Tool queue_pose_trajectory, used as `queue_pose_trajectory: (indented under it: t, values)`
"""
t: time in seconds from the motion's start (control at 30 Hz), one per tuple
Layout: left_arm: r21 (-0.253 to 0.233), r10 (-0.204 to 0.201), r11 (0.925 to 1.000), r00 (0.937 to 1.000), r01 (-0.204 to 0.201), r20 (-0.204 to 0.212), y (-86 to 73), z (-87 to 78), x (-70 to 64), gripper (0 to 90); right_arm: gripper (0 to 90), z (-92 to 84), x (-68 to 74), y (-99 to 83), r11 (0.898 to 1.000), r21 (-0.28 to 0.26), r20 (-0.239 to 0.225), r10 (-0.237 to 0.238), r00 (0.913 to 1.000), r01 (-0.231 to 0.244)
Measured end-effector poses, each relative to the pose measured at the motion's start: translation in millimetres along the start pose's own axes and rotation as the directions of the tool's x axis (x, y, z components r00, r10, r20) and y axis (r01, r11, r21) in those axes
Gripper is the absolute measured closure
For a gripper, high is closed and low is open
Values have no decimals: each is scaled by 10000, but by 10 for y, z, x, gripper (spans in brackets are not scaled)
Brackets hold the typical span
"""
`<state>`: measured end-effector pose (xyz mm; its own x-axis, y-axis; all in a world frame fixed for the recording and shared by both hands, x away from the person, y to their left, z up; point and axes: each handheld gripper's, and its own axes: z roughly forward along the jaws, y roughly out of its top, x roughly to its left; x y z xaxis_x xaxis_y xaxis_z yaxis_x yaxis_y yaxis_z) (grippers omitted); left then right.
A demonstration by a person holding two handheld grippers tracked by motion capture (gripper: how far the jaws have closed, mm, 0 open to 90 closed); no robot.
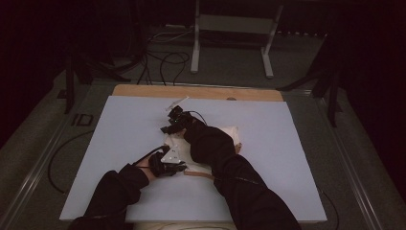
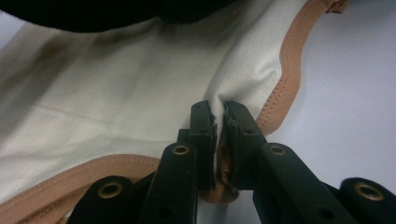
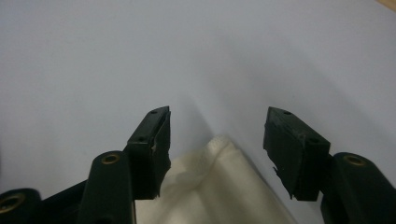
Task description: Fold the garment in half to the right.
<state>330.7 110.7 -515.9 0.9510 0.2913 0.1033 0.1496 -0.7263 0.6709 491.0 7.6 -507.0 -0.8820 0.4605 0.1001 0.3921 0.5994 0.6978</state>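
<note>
we see the left tongs (image 2: pixel 219 122) clenched on the tan-trimmed hem of the cream cloth (image 2: pixel 116 93), near the counter's (image 1: pixel 119 143) front edge. the cloth lies mid-counter, partly under the right sleeve (image 1: pixel 225 158). farther out, the right tongs (image 3: pixel 215 135) stand parted astride a cloth corner, pads not touching it.

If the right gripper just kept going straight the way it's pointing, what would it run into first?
Probably the white cloth: its corner already lies between the open jaws of the right gripper. Past that corner only the bare blue mat lies ahead, though how high the jaws sit above it is hard to judge.
</note>
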Motion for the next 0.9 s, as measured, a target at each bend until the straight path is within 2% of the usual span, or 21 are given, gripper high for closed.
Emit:
queue_pose_trajectory:
  t: [0.03, 0.2, 0.23, 0.4, 0.53, 0.9]
  values:
    - [-10, -12, 10000, 10000, 12, -1, 2, -1, -1, 826, 422, 16, 3, -3, 9999, -17, -76, 130, 9999, -130]
    - [41, 42, 10000, 10000, -42, -13, 6, -4, -2, 826, 493, 63, 16, -28, 9999, 142, 169, 41, 9998, -43]
    - [41, 45, 10000, 10000, -44, -15, 7, -4, -2, 826, 533, 79, 22, -35, 9996, 279, 309, -8, 9995, -1]
    - [67, 46, 10000, 10000, -46, -10, 7, -1, -2, 827, 688, 103, 42, -51, 9977, 670, 387, -150, 9991, 124]
    - [55, 21, 10000, 10000, -21, -11, 8, 0, -4, 827, 851, 89, 33, -46, 9971, 750, 520, -133, 9986, 94]
    - [15, -16, 10000, 10000, 16, 84, 21, -9, -8, 828, 873, -73, 57, 3, 9987, 345, 534, -382, 9978, 364]
